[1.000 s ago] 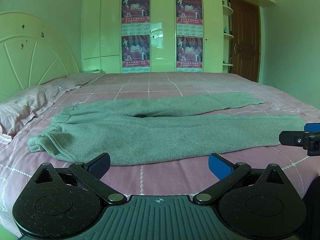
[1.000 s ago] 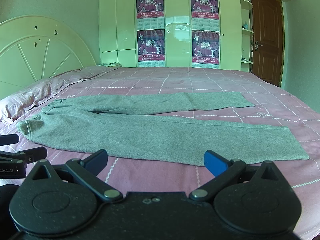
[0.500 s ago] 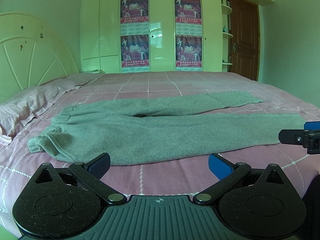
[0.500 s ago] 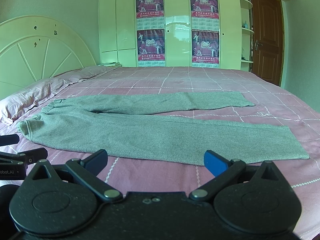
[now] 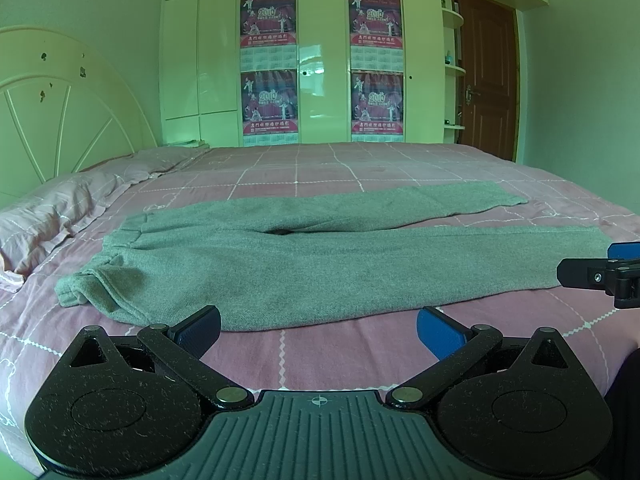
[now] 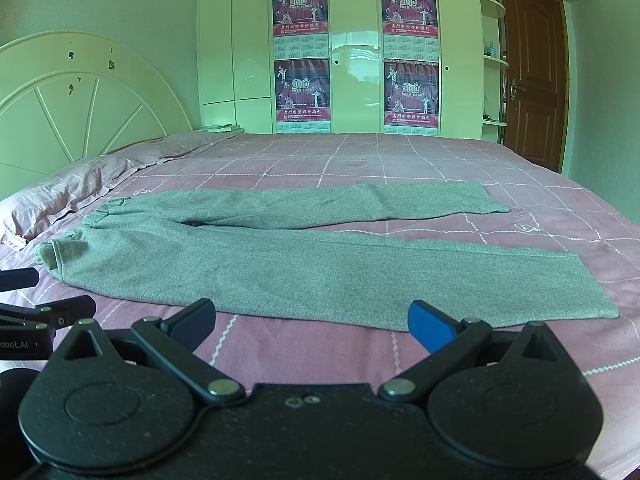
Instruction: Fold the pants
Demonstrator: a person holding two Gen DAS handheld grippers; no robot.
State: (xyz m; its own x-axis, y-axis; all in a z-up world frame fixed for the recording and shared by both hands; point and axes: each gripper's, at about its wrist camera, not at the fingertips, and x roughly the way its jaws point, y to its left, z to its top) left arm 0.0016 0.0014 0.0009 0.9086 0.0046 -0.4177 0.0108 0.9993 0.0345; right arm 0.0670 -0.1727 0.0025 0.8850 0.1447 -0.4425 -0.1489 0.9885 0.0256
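Grey pants point(image 5: 320, 264) lie flat on the pink checked bed point(image 5: 320, 360), waistband at the left, both legs spread to the right; they also show in the right wrist view point(image 6: 304, 264). My left gripper point(image 5: 318, 330) is open and empty, just short of the near leg's front edge. My right gripper point(image 6: 310, 322) is open and empty, close to the near leg's front edge towards its hem. The right gripper also shows at the right edge of the left wrist view point(image 5: 600, 274), beside the near leg's hem.
Pink pillows point(image 5: 60, 216) and a cream headboard point(image 5: 60, 112) stand at the left. A cream wardrobe with posters point(image 5: 320, 68) and a brown door point(image 5: 486, 80) stand behind the bed. The bed's front edge is right under the grippers.
Both grippers have stayed open and nearly still. The left wrist view has shifted very slightly; the pants have not moved.
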